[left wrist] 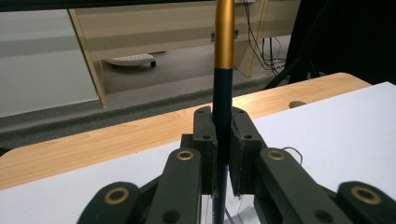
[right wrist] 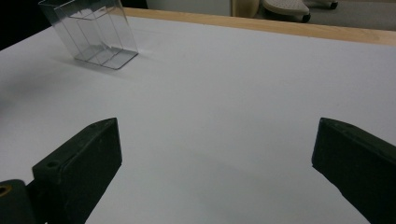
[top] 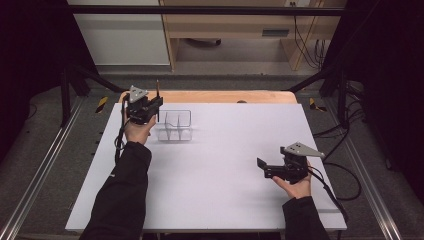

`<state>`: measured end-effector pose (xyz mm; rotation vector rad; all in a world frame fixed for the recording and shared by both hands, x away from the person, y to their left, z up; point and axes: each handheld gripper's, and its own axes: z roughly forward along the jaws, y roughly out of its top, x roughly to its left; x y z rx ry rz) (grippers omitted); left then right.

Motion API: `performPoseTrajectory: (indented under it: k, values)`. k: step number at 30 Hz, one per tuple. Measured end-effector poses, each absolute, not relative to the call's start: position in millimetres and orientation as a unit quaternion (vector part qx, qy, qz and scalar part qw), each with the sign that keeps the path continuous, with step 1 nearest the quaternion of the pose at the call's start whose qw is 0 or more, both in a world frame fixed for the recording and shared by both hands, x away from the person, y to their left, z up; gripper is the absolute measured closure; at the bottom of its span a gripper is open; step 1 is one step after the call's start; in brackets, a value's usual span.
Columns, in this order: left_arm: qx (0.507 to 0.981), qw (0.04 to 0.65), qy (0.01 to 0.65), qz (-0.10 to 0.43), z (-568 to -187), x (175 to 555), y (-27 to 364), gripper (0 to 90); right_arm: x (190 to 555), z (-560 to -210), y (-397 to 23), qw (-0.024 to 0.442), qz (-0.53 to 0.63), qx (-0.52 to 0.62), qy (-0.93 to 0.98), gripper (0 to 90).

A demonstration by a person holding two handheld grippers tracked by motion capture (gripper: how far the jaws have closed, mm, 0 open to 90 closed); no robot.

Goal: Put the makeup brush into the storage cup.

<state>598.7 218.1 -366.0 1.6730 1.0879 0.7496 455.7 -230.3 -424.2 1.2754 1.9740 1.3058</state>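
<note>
Gripping a dark pen (left wrist: 222,100) upright, the left tool (left wrist: 223,140) stood clamped beside the clear organiser (top: 176,125). The right tool (right wrist: 215,163) gaped wide, empty, above the surface (top: 220,165).

One fixed overhead camera, two cameras riding on the grippers.

The high view looks forward and down from the near side, taking in the whole white worktop (top: 210,165) from a distance. The left gripper view sits close behind the left gripper (left wrist: 223,140) at the far left, facing the far edge and the room beyond. The right gripper view rides low on the right gripper (right wrist: 217,154) at the near right, facing across the worktop toward the clear organizer (right wrist: 88,30), which the high view shares (top: 175,125).
</note>
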Motion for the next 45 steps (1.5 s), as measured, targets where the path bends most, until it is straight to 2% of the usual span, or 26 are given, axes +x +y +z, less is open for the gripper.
performPoseTrajectory:
  k: [45]
  values:
    - [0.706, 0.462, 0.453, 0.289, -411.3, 594.4, 225.4, 81.7, 456.5, -427.0, -227.2, 0.222, 0.471, 0.461, 0.719, 2.0]
